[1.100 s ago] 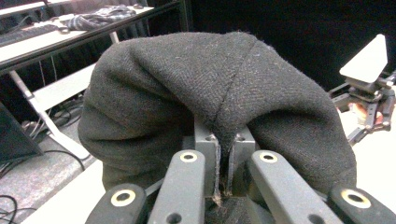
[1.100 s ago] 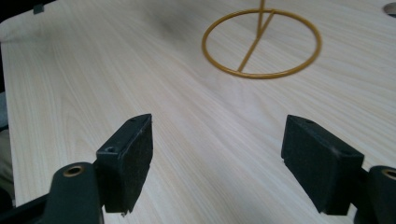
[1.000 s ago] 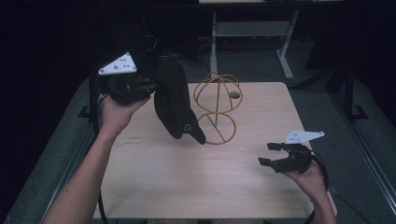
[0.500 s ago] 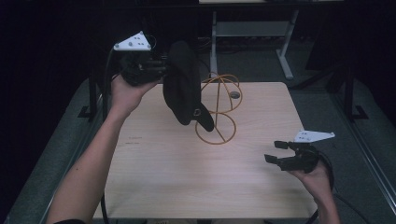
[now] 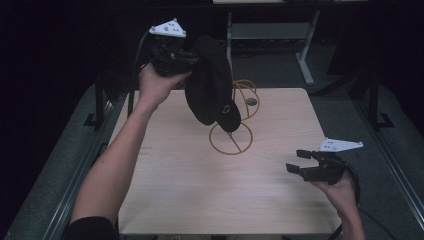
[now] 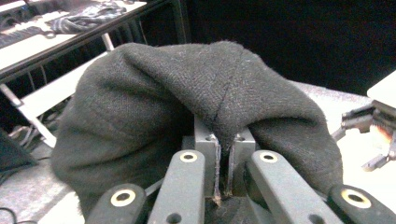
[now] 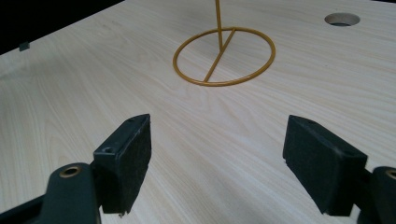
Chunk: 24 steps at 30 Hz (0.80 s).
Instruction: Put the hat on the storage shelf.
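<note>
The left tongs (image 5: 192, 60) are seen raised above the far left part of the worktop (image 5: 175, 180), clamped tight on a fold of a black cap (image 5: 210, 87), which hangs from them in the air just in front of the upper hoops of a gold wire stand (image 5: 231, 139). The stand's round base is set on the worktop below the cap. The right tongs (image 7: 217, 161) are held apart with nothing between them, low over the near right of the worktop, well apart from the stand.
</note>
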Each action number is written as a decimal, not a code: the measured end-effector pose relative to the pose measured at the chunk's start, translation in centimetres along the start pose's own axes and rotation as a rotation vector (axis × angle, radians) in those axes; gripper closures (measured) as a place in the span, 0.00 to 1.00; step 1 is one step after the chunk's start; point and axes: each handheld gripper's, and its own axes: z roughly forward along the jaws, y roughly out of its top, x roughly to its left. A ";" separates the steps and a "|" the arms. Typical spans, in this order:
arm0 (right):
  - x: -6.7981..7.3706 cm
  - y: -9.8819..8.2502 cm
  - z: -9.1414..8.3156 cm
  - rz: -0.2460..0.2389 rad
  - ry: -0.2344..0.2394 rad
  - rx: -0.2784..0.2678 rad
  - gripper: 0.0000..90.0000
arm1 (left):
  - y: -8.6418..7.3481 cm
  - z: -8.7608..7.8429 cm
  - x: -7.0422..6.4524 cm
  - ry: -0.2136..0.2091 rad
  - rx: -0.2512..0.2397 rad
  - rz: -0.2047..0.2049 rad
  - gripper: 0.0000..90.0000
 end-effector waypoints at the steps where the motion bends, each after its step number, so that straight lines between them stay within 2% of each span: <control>1: 0.0 0.0 0.0 0.002 0.000 -0.002 0.26 | 0.2 0.5 -0.1 -0.007 0.007 0.002 0.96; 9: -0.3 -0.4 0.1 0.012 0.007 -0.011 0.26 | 1.9 5.9 -1.2 -0.037 0.097 0.021 0.95; 13: -0.4 -0.5 0.2 0.014 0.009 -0.012 0.26 | 2.2 9.0 -1.2 -0.062 0.143 0.001 0.95; 15: -0.5 -0.6 0.3 0.016 0.010 -0.007 0.27 | 2.1 10.4 -1.3 -0.061 0.169 -0.007 0.95; 18: -0.5 -0.7 0.3 0.024 0.008 -0.011 0.27 | 2.2 11.6 -1.2 -0.075 0.167 -0.044 0.94; 21: -0.3 -0.6 0.4 0.016 0.014 -0.017 0.27 | 2.5 12.4 -1.4 -0.055 0.161 -0.047 0.90; 24: -0.2 -0.6 0.6 0.009 0.017 -0.008 0.27 | 2.7 13.6 -1.8 -0.055 0.217 -0.030 0.86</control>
